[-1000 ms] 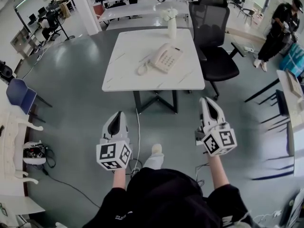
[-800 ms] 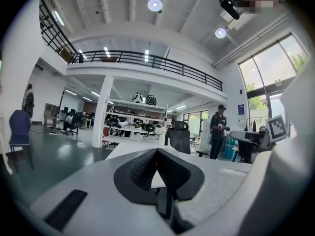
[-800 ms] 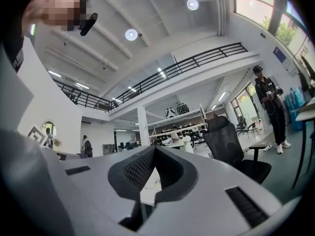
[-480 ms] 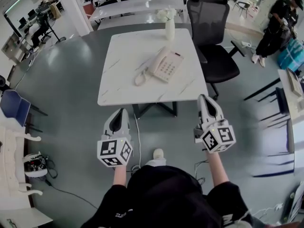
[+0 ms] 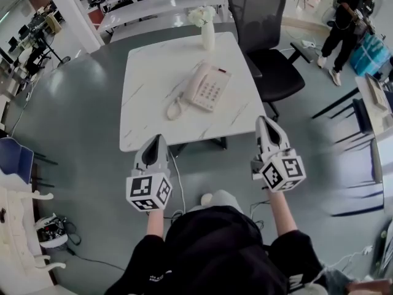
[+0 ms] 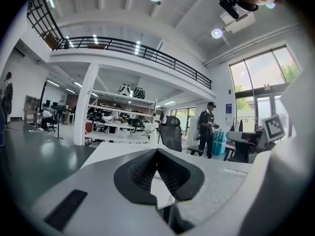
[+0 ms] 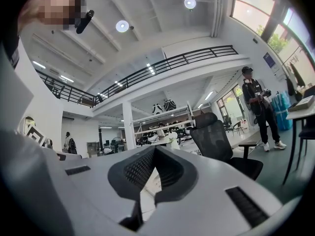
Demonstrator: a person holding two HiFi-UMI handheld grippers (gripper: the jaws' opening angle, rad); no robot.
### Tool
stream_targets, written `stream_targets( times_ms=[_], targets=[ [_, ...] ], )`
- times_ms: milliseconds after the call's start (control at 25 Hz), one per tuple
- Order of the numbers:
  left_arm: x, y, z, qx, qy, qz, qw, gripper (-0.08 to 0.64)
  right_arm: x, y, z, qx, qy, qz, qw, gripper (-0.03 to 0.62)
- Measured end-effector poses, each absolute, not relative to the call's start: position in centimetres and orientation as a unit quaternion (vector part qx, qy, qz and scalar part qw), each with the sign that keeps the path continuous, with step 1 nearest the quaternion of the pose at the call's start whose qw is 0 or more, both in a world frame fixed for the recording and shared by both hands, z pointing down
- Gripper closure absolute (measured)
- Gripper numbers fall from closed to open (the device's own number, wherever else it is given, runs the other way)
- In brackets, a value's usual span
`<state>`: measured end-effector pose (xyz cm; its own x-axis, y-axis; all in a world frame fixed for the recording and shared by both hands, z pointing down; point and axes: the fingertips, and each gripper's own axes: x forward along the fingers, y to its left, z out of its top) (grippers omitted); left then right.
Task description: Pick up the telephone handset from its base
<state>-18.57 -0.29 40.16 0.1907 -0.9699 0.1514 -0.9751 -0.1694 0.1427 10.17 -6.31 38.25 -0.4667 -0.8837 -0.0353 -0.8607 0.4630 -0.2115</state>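
In the head view a cream telephone (image 5: 207,87) sits on the white marble table (image 5: 145,117). Its handset (image 5: 192,81) rests on the left side of the base, and a coiled cord (image 5: 174,108) trails toward the near edge. My left gripper (image 5: 156,138) is shut and empty, its tips just short of the table's near edge. My right gripper (image 5: 263,121) is also shut and empty, off the table's near right corner. Both are well short of the phone. In the left gripper view the closed left gripper (image 6: 157,150) points level over the tabletop. The phone is hidden in both gripper views.
A white vase with flowers (image 5: 207,32) stands at the table's far edge. A black office chair (image 5: 265,47) is by the far right corner. A person (image 5: 345,12) stands far right. Another desk (image 5: 376,102) is on the right. Cables (image 5: 179,183) lie on the grey floor under the table.
Both grippers have moved forward toward the table, staying shut. The table and phone now sit nearer and larger in the head view.
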Motion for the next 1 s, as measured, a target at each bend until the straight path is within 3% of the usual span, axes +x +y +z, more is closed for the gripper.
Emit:
stream_targets(
  times_ms=[1000],
  targets=[
    [-15.2,-17.2,46.1,0.771,-0.607,0.072,0.181,0.560,8.6,-24.2,42.8,-0.495,0.859,-0.131,0.030,0.600]
  ],
)
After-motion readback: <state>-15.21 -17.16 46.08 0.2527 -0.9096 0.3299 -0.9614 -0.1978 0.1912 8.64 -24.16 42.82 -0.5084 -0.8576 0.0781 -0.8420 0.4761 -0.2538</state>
